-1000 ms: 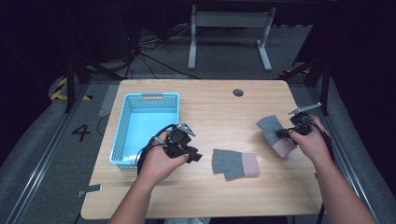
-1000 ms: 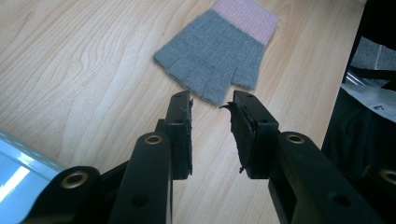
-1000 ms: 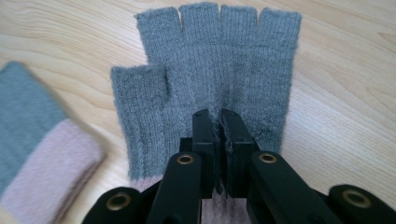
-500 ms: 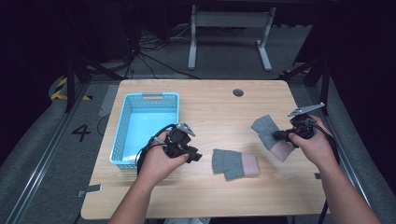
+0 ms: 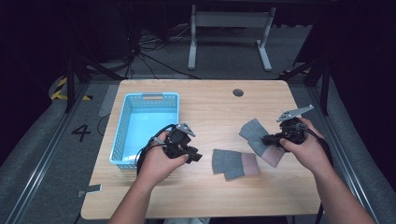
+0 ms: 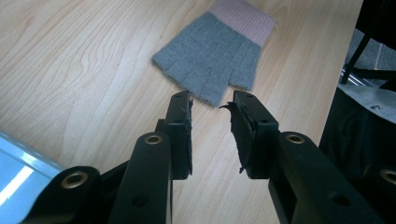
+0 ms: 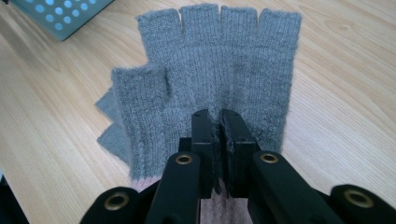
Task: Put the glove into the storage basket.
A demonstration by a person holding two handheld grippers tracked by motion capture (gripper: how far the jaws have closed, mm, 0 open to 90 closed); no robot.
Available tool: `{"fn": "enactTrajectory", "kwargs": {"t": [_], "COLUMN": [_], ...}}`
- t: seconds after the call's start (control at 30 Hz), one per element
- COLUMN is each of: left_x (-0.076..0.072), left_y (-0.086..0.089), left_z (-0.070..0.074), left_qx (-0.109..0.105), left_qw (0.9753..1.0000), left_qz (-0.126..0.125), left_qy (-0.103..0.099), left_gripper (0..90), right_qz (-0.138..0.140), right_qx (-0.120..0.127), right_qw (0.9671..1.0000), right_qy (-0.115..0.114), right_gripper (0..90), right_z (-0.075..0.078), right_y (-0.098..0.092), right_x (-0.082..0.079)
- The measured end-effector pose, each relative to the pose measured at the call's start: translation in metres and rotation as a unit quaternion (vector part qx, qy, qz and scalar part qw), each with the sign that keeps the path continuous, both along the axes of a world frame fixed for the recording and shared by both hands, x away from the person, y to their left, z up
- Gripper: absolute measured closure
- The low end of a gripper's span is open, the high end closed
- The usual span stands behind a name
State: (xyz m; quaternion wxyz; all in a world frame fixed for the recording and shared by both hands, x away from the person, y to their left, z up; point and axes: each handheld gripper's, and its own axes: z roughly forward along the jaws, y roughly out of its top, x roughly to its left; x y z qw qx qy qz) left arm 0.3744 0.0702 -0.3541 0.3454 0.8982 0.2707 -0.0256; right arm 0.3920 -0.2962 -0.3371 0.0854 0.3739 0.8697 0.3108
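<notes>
Left gripper (image 6: pixel 210 109) is hanging with jaws parted just short of the grey glove (image 6: pixel 210 53), which is lying flat on the wooden table (image 6: pixel 70 60), pink cuff away.

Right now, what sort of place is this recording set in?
Probably a lab or recording studio, not a home: a bare wooden table stands amid dark surroundings, loose cables lie on the grey floor, and the floor is marked with a number 4.

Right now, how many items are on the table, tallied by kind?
Fingerless gloves: 2, one lying flat mid-table, one pinched in the right tongs
Blue baskets: 1
Tongs: 2, counting the left tongs, open over the wood
Total: 5
</notes>
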Motion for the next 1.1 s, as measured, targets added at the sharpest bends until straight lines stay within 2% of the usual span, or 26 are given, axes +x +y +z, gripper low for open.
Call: {"fn": "enactTrajectory", "kwargs": {"t": [0.43,0.73,0.9,1.1], "left_x": [-0.001,0.000,0.000,0.001], "left_y": [-0.001,-0.003,-0.004,-0.007], "left_z": [-0.001,-0.003,-0.005,-0.007], "left_qx": [0.002,0.004,0.006,0.005], "left_qw": [1.0000,1.0000,0.9999,0.9999], "left_qz": [-0.001,-0.003,-0.005,-0.007], "left_qy": [0.003,0.005,0.007,0.010], "left_gripper": [68.9,68.9,68.9,70.1], "right_qz": [0.038,0.072,0.083,0.094], "right_qx": [-0.007,-0.021,-0.038,-0.047], "right_qw": [0.9992,0.9971,0.9958,0.9942], "right_qy": [0.003,0.011,0.010,0.022], "right_gripper": [85.0,85.0,84.9,84.9], "right_z": [-0.006,-0.022,-0.029,-0.040], "right_y": [0.019,0.038,0.045,0.052], "right_x": [-0.004,-0.006,-0.006,-0.008]}}
